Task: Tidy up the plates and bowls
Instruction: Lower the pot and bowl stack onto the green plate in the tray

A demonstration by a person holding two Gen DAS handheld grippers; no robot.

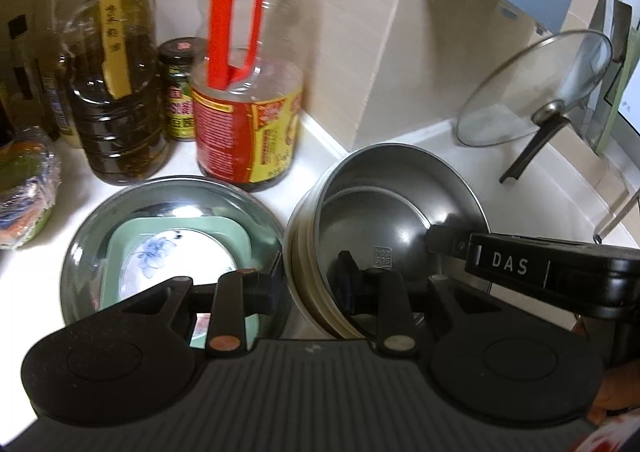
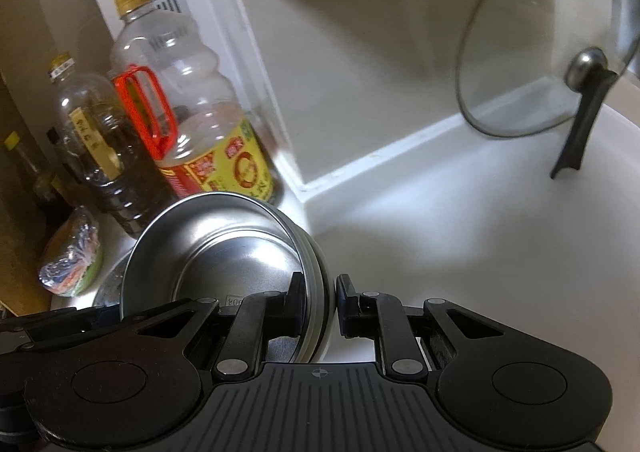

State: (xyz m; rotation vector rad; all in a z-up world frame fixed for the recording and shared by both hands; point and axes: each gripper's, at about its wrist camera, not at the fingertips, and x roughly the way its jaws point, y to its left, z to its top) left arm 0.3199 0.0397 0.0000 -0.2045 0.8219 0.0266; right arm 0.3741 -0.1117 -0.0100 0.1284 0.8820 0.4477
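- The left tongs (image 1: 308,284) are clamped on the near-left rim of a stack of steel bowls (image 1: 400,211), one finger outside the stack and the other inside the top bowl.
- The right tongs (image 2: 318,302) grip the same stack of steel bowls (image 2: 224,244) on its opposite rim, one pad inside the top bowl and one against the outer wall; they also show in the left wrist view (image 1: 440,244), coming in from the right.
- The stack is tilted, its open side turned toward the cameras, and it appears to be lifted off the white surface (image 2: 460,252), though the base is hidden behind the tongs.
- Just left of the stack, a wide steel basin (image 1: 80,244) sits on the surface near its back corner; inside it lie a green square dish (image 1: 240,232) and a white plate with a blue flower (image 1: 160,256).
- Behind the basin, against the wall, stand a large oil bottle (image 1: 116,91), a small jar (image 1: 180,91) and a clear bottle with a red handle (image 1: 248,111).
- A wrapped bundle (image 1: 24,187) lies at the left edge of the surface.
- A glass pot lid (image 1: 536,87) leans upright at the back right, well apart from the bowls.
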